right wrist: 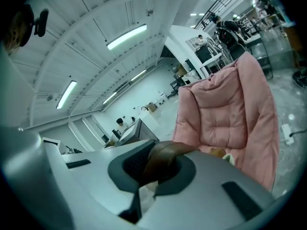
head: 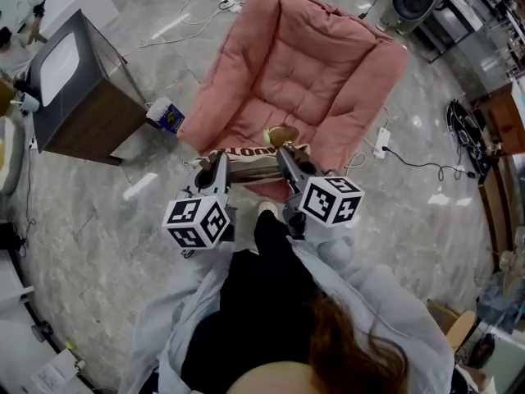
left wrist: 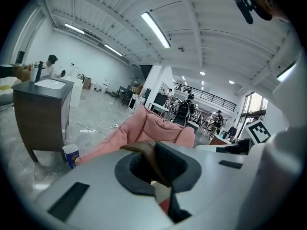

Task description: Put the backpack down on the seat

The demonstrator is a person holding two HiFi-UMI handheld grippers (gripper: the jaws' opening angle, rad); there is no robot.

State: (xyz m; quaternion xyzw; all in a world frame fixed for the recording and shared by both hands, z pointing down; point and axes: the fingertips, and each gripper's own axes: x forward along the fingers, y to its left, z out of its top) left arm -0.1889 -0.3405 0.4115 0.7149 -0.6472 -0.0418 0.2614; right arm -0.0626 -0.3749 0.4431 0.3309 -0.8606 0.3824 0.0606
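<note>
As you stand facing the pink padded seat, both tongs are clamped tight on the backpack.

L tongs: jaws pinched on a brown strap, which comes up thru the gap btwn them in the left gripper view.

R tongs: same story. They're pinched on a wider brown strap that arches over the jaw opening in the right gripper view.

Both tongs point fwd & a bit down, toward the seat, side by side w/ the pack btwn their tips.

The backpack is tan/brown w/ dark lettering along the top. It hangs by its straps at the front edge of the seat cushion. Can't tell if its bottom touches the cushion.

A small yellow-green & brown round thing shows just behind the pack, on the seat side. Can't tell if it's attached.

To your left a dark cabinet w/ a pale top stands on the grey floor. A blue & white carton sits on the floor btwn the cabinet & seat. A white power strip w/ cable lies on the floor by the seat's right side.
</note>
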